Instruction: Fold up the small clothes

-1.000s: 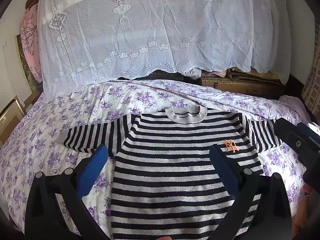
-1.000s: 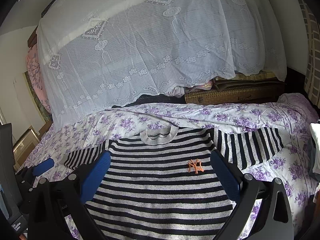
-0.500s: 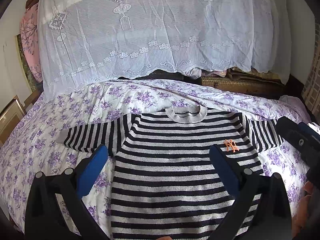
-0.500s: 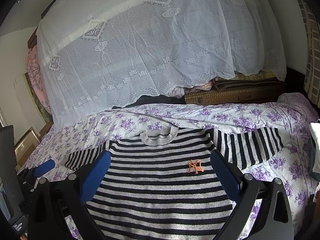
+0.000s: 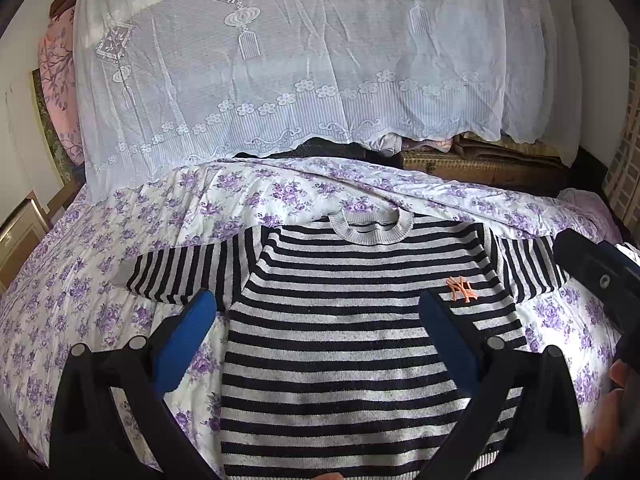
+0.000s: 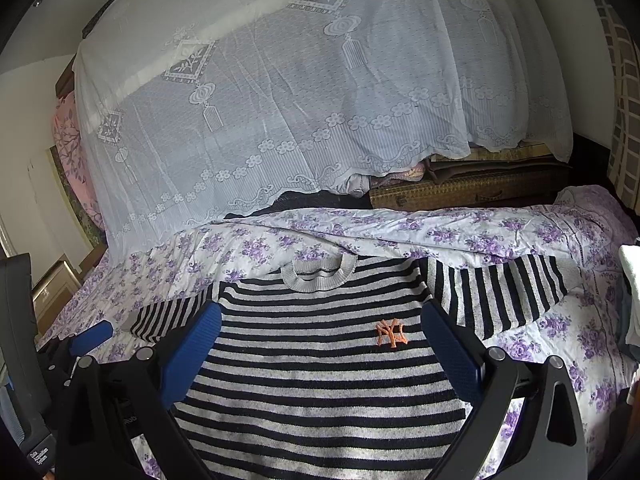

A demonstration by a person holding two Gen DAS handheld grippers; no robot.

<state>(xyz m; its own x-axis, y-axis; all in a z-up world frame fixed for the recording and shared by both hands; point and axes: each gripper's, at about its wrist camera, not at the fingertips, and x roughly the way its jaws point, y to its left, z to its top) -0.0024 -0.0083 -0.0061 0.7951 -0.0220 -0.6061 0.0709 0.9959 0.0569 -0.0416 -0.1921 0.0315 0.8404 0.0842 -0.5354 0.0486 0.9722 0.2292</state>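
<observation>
A small black-and-grey striped sweater with an orange logo lies flat, front up, on the flowered bedspread, both sleeves spread sideways. It also shows in the right wrist view. My left gripper is open and empty, hovering above the sweater's lower left part. My right gripper is open and empty above its middle. The right gripper shows at the right edge of the left wrist view; the left gripper shows at the left of the right wrist view.
A tall pile under a white lace cloth stands behind the bed. A woven brown case sits at the back right. A pink flowered hanging is at the far left. White cloth lies at the bed's right edge.
Both grippers have drifted slightly; the sweater lies as before and both stay open.
</observation>
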